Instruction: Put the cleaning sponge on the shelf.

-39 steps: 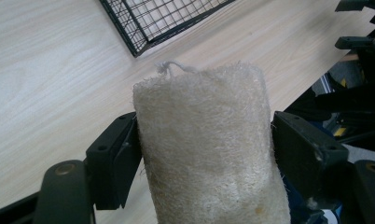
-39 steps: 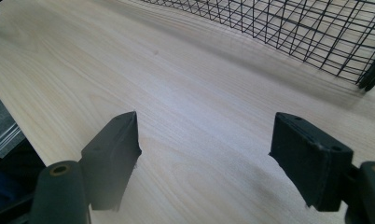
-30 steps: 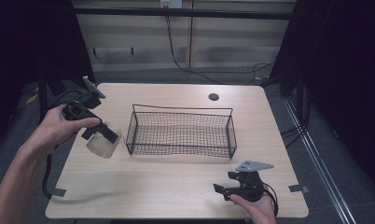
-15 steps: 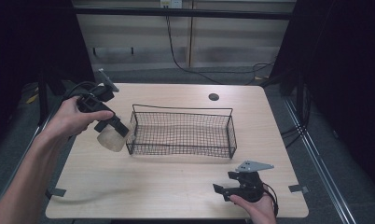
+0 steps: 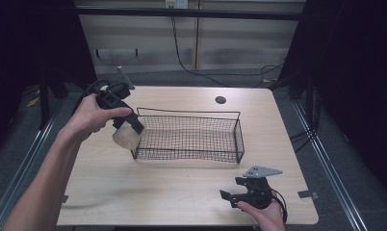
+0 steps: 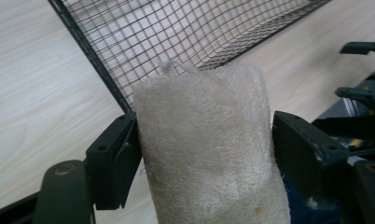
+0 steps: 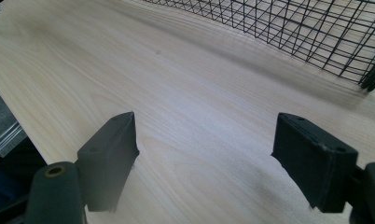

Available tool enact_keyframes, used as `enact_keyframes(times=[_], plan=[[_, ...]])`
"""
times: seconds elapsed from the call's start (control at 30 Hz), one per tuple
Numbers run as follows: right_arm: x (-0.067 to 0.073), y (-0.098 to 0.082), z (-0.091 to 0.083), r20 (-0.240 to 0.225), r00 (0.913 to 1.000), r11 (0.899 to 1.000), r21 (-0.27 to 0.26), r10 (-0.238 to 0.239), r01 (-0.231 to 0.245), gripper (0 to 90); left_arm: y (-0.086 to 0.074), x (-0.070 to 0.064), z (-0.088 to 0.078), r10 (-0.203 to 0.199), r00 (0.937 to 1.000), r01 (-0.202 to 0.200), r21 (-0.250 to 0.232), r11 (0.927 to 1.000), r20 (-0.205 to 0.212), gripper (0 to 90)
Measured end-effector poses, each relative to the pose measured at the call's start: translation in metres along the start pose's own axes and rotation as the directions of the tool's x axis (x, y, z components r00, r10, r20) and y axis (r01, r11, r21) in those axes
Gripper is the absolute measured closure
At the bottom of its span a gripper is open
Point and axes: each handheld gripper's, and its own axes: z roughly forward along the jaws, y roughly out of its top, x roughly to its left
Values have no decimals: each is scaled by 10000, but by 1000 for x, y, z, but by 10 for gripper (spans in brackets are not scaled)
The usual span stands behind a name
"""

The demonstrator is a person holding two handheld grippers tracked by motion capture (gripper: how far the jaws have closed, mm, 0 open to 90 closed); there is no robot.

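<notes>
A pale, fibrous loofah sponge (image 5: 126, 134) (image 6: 209, 149) hangs in the air, held by my left gripper (image 5: 129, 126) (image 6: 205, 154), whose jaws are shut on its two sides. It hovers at the left end of the black wire basket (image 5: 189, 137) (image 6: 185, 32), just above the near left corner. Nothing lies in the basket. My right gripper (image 5: 235, 196) (image 7: 206, 156) rests low at the table's front right, jaws wide open over bare wood with nothing between them.
The light wooden table (image 5: 162, 192) has a round cable hole (image 5: 220, 100) at the back right. The basket's near right corner (image 7: 363, 70) is in the right gripper view. Dark floor and metal rails surround the table.
My left gripper has carried the sponge rightward and up from the table's left side to the basket's left end. The right gripper has stayed put.
</notes>
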Motion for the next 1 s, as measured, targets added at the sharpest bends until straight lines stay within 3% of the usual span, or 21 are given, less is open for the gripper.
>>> enact_keyframes(times=[0.27, 0.33, 0.5, 0.6, 0.8, 0.93, 1.0], plan=[[1, 0, 0, -17, 10000, 10000, 41, 28, -27, 216, 17, -8, 11, -324, 9986, 332, 172, 9993, -427, 263], [1, 0, 0, -28, 10000, 10000, 42, 20, -20, 216, 22, -10, 16, -590, 9964, 600, 142, 9981, -608, 263], [1, 0, -1, -39, 10000, 10000, 38, 32, -31, 216, 28, -13, 24, -751, 9936, 776, 274, 9966, -843, 263], [0, 0, 0, -45, 10000, 10000, 12, 7, -7, 216, 34, -16, 30, -982, 9891, 1021, 308, 9943, -1095, 263], [1, 0, -1, -50, 10000, 10000, 56, 31, -31, 216, 39, -21, 37, -1332, 9839, 1366, 203, 9904, -1191, 263], [1, 0, -1, -63, 10000, 10000, 45, -23, 24, 216, 42, -24, 41, -1701, 9731, 1697, -157, 9854, -1554, 263], [1, 0, -1, -63, 10000, 10000, 82, 24, -24, 216, 44, -25, 45, -1821, 9718, 1818, -155, 9832, -1500, 263]])
